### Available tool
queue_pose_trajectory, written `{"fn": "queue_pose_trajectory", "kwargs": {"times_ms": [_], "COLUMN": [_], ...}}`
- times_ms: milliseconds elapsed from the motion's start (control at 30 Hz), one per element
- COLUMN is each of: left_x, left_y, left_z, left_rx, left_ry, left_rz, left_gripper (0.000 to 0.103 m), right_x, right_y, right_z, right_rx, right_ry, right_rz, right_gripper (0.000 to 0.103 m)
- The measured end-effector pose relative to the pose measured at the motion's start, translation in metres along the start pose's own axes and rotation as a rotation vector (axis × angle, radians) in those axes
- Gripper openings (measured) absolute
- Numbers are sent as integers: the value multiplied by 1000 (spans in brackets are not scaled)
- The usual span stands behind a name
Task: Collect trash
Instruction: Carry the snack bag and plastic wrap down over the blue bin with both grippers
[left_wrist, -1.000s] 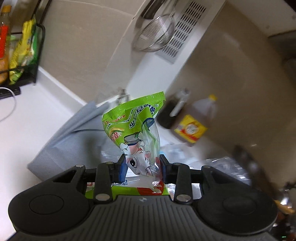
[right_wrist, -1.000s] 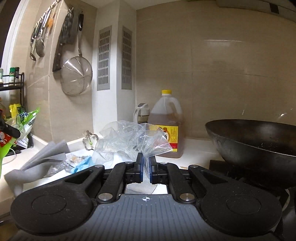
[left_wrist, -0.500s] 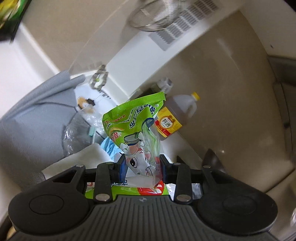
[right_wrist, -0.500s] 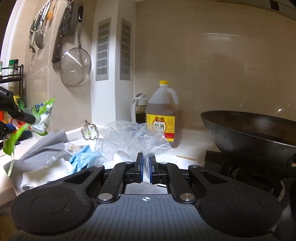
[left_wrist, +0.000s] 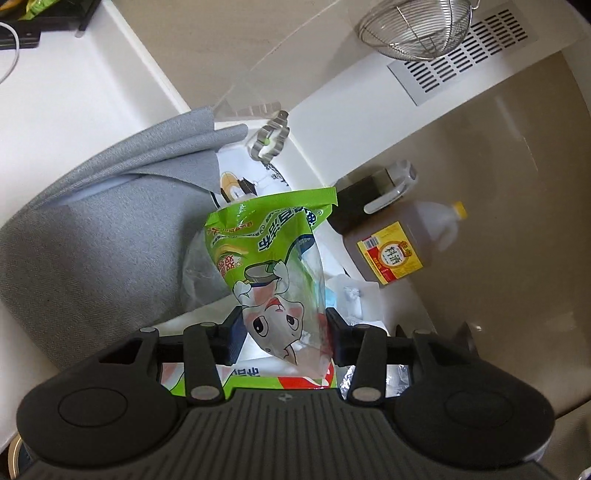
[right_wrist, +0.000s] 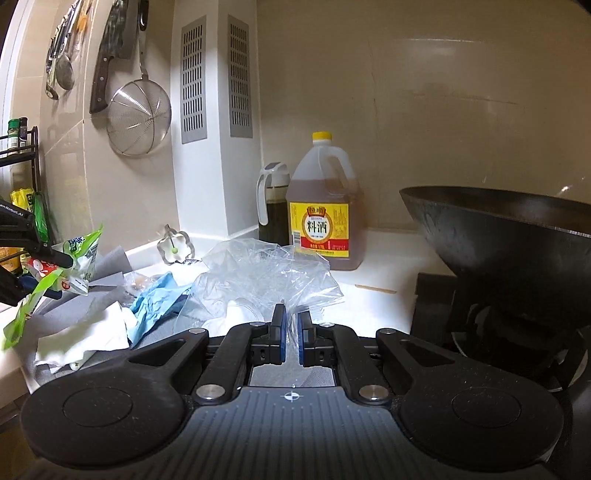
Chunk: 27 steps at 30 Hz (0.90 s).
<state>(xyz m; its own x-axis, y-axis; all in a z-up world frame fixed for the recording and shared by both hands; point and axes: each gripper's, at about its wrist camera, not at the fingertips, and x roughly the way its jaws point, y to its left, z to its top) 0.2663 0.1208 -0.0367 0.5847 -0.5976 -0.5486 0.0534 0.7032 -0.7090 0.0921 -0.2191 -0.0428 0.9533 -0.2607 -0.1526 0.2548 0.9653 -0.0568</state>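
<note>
Pinching a fold of the clear plastic bag, the right hand-held gripper has its blue pads clamped tight on the film just above the white tabletop. The left hand-held gripper has the green snack wrapper standing between its jaws, which are opening; the right pad seems to touch the wrapper's edge, while a sliver of gap shows at the left pad, so whether it grips at all I cannot tell. In the right wrist view that wrapper hangs at the far left, over the grey cloth. Just beyond the clear bag lie a crumpled blue scrap and white paper, resting on the cloth. Farther back, a flower-shaped metal cutter leans at the wall's foot. A yellow-capped jug of amber liquid stands beside a dark oil dispenser in the corner. A black wok sits at the right on the burner. A mesh strainer hangs on the wall.
</note>
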Motion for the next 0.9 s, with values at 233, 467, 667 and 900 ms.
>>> {"fn": "queue_pose_trajectory", "kwargs": {"times_ms": [233, 467, 667, 900], "left_x": [-16, -22, -27, -66], "left_y": [7, 8, 3, -19], "left_z": [3, 6, 1, -30], "left_rx": [-33, -10, 10, 131], "left_ry": [-14, -38, -16, -56], "left_rz": [-81, -54, -125, -129], "left_gripper": [69, 49, 46, 46], "right_x": [6, 8, 5, -21], "right_y": [-1, 2, 2, 3], "right_z": [-3, -4, -4, 2], "right_rx": [9, 2, -1, 10], "right_ry": [16, 18, 15, -58], "right_rz": [3, 5, 6, 21], "right_gripper": [6, 6, 6, 6]}}
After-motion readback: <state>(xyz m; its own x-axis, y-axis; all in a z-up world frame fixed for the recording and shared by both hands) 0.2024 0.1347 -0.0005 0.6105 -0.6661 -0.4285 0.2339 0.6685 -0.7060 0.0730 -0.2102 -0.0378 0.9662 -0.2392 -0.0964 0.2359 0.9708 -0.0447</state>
